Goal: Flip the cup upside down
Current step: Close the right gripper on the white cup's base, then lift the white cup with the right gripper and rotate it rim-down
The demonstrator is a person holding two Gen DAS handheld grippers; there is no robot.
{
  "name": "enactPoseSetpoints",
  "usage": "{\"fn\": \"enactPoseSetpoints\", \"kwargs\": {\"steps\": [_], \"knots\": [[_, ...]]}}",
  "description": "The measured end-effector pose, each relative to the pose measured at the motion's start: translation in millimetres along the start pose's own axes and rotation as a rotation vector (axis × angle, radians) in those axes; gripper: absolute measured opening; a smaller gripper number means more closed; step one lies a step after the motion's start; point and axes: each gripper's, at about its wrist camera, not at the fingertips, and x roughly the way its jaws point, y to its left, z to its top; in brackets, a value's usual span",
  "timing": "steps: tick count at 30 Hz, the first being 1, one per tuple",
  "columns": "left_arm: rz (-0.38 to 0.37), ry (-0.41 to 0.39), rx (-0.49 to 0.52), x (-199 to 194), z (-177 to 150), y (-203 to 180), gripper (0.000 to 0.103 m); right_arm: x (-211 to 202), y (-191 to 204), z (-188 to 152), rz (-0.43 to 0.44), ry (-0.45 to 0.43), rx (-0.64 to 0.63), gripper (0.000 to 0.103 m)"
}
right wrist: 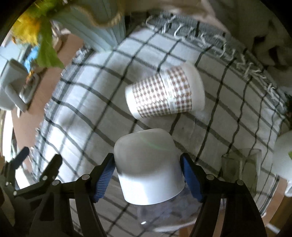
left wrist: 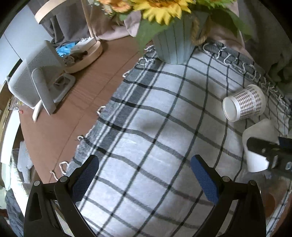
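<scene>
A checked cloth point(left wrist: 146, 127) is spread over a brown table point(left wrist: 60, 113). At its far edge a pale blue ribbed pot point(left wrist: 173, 45) with sunflowers point(left wrist: 164, 11) is seen. On the bare table to the left, a grey mesh stand point(left wrist: 36, 76) and a round wooden tray point(left wrist: 87, 54) of small items are noted. A patterned paper cup point(right wrist: 164, 93) is lying on its side on the cloth, just beyond the white cup point(right wrist: 149, 167); its base is turned toward the left wrist camera. A clear glass vessel point(right wrist: 242, 165) is seen to the right of the white cup, and a white object at the right edge cannot be identified.

The white cup is held clamped between the blue pads point(right wrist: 105, 180) of the right gripper point(right wrist: 147, 178), closed end away from the camera, open rim toward it, tilted. Whether it touches the cloth cannot be told.

The left gripper point(left wrist: 144, 175) is spread wide above the cloth, with nothing between its fingers.
</scene>
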Motion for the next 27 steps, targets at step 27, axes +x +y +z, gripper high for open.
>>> {"fn": "enactPoseSetpoints", "kwargs": {"steps": [27], "knots": [[-0.094, 0.039, 0.273, -2, -48, 62, 0.103, 14, 62, -142, 0.120, -0.117, 0.565, 0.072]]}}
